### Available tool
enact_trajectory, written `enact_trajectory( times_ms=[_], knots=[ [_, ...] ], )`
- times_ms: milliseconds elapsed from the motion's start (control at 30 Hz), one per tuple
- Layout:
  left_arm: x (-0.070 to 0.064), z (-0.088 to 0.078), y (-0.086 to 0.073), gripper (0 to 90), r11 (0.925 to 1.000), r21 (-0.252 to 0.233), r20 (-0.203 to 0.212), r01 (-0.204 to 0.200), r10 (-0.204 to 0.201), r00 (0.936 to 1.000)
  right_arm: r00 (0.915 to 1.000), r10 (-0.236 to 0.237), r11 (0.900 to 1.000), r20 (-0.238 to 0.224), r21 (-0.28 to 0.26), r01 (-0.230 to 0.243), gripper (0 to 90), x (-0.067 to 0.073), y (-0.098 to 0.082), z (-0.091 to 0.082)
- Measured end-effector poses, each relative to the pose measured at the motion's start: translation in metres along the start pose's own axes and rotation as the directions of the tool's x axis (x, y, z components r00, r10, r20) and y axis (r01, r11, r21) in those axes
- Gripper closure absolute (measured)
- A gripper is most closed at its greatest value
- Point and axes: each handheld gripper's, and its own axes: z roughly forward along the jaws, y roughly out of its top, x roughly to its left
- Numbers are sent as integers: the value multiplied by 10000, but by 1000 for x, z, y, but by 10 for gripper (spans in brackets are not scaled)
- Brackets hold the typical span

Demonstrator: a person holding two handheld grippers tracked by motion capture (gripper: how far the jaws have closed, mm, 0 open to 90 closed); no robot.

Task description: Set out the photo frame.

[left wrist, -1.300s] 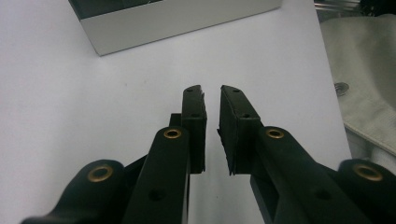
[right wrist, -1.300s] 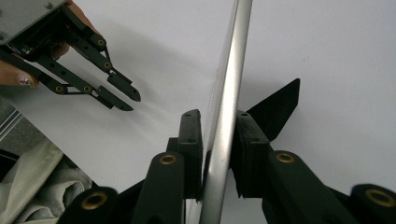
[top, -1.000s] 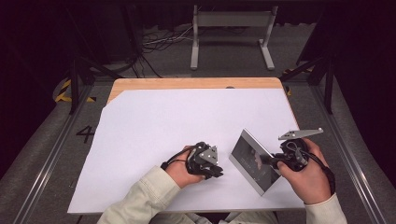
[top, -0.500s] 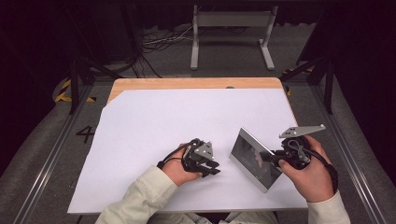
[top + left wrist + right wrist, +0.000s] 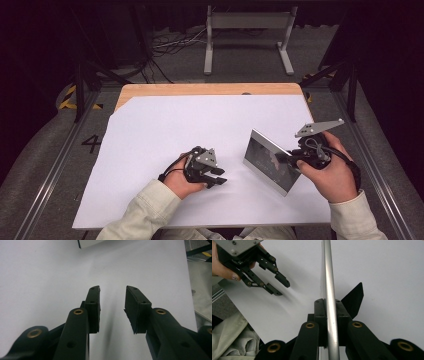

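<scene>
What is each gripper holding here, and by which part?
Right gripper clamps the picture frame by its silver edge. Left gripper holds nothing; its jaws have just been opening.

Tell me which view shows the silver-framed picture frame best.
The high view: the silver-framed picture frame shows whole, tilted, its edge in the right tongs. The right gripper view shows it edge-on, clamped, with its black stand. The left gripper view catches one corner.

Light: bright, even on the white sheet (image 5: 200, 130); surroundings dark.
Shadows: soft, faint, beneath the jaws.
Glare: sheet washed out towards 12 o'clock.
Blur: near jaws slightly soft.
</scene>
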Motion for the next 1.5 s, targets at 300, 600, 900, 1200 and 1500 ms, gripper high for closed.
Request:
enact_trajectory(
  times_ms=[300, 600, 900, 1200, 1500],
  knots=[
    [1, -12, -14, 602, 9990, -146, -381, 431, -437, 9983, 9958, -879, 9958, -250, 217, 884, 842, 0, 24, 5],
    [4, -21, -27, 580, 9962, -273, -714, 824, -841, 9939, 9897, -1266, 9912, -665, 301, 1288, 842, -6, 43, 11],
    [12, -30, -40, 542, 9896, -535, -1029, 1333, -1382, 9850, 9741, -2013, 9785, -1025, 245, 2048, 842, -8, 59, 15],
    [16, -34, -49, 521, 9872, -554, -1375, 1493, -1556, 9782, 9570, -2616, 9634, -1257, 256, 2667, 842, -7, 72, 23],
    [16, -37, -53, 509, 9835, -675, -1511, 1677, -1763, 9727, 9357, -3220, 9440, -1443, 262, 3289, 842, -8, 83, 33]
  ],
)
